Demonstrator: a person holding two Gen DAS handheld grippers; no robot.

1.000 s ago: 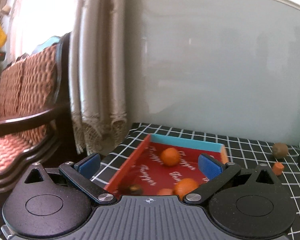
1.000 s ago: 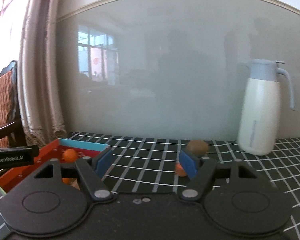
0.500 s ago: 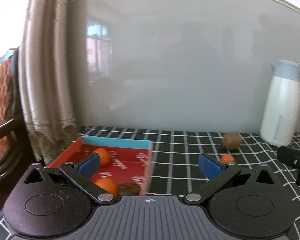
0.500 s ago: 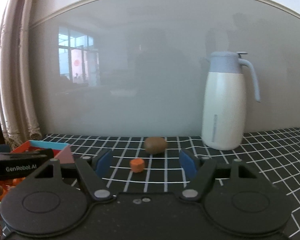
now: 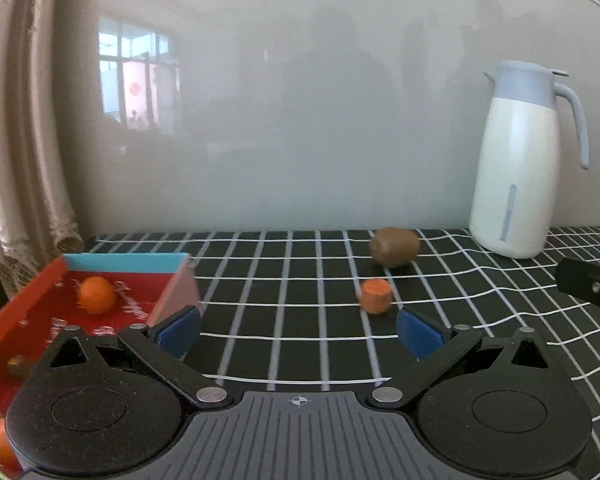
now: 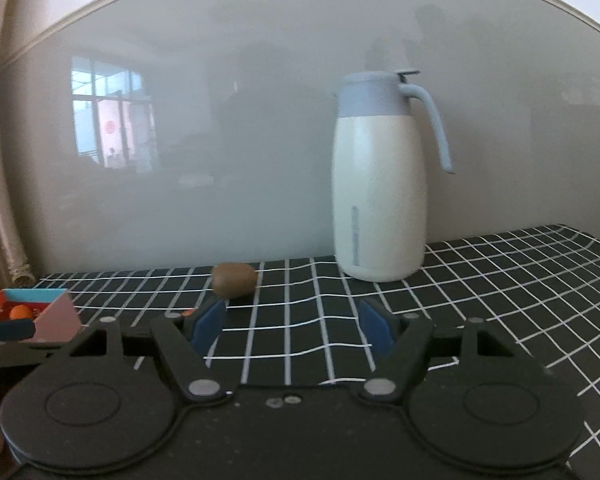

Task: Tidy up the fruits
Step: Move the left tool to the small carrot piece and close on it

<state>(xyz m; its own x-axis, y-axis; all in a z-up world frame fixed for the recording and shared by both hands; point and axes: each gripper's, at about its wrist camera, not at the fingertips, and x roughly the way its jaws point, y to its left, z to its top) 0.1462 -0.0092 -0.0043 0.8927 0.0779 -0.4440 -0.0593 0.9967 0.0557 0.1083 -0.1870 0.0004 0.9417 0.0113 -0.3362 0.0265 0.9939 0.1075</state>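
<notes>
We needed to pick one fruit and bring the tongs down slowly around its middle, then squeeze softly so it would not roll. Our left tongs (image 5: 298, 330) were wide apart and held nothing, low over the tabletop (image 5: 284, 280), pointing at the little orange piece (image 5: 375, 296). Our right tongs (image 6: 288, 326) were apart too, near the kiwi (image 6: 235, 278). The red box (image 5: 28, 300) sat to the left with an orange (image 5: 97, 295) inside.
</notes>
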